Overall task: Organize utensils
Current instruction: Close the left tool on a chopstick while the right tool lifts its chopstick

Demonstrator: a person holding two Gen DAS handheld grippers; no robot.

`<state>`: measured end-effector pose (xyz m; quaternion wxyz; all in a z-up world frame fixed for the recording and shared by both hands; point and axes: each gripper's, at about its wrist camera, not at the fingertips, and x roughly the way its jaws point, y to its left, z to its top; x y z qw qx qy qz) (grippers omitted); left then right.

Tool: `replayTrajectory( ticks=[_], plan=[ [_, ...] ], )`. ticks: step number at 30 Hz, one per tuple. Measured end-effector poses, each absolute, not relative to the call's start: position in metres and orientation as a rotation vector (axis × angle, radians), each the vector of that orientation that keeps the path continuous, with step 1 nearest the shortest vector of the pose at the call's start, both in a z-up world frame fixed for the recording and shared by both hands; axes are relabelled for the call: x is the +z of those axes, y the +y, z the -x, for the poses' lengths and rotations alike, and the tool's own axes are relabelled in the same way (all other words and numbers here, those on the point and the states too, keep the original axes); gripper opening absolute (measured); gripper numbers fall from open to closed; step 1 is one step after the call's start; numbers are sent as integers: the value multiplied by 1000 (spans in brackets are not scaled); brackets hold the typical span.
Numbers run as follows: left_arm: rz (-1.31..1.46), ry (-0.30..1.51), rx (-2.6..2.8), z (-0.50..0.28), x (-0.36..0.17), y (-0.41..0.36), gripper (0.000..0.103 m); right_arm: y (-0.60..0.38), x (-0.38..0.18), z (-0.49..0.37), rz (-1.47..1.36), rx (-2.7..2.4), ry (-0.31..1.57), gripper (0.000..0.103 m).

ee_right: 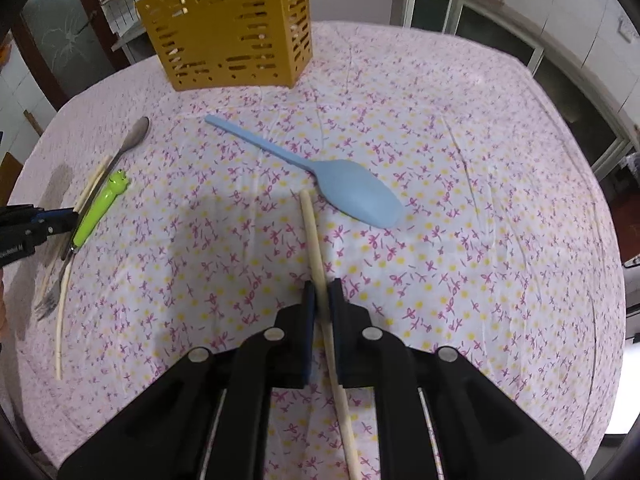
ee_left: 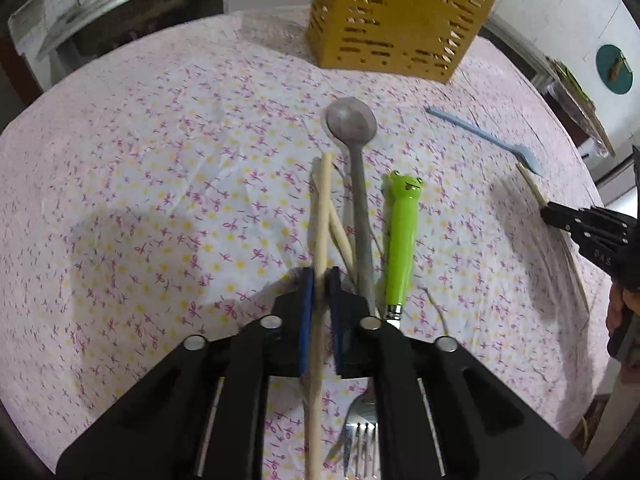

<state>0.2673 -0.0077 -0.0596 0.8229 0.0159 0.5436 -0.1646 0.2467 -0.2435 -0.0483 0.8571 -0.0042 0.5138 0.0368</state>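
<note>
Spoon and frog-handled fork crowd the left gripper's chopstick.

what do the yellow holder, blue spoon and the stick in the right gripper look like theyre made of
Holder: probably moulded plastic, matt mustard, with rows of even slots.
Blue spoon: likely plastic or silicone, matt, one uniform pale colour.
Stick: looks like bare wood or bamboo, pale and unglossed; the right gripper is shut on it.
</note>
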Motion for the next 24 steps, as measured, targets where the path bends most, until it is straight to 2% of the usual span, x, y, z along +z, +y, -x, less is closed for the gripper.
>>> replayTrajectory(
  ticks=[10, 24],
  plan=[
    [-14, 959, -327, -237, -66, -1, 5, -253, -57, -209, -77, 6, 896, 9],
    [-85, 948, -286, -233, -63, -4, 6, -252, -57, -216, -69, -8, 890, 11]
  ],
)
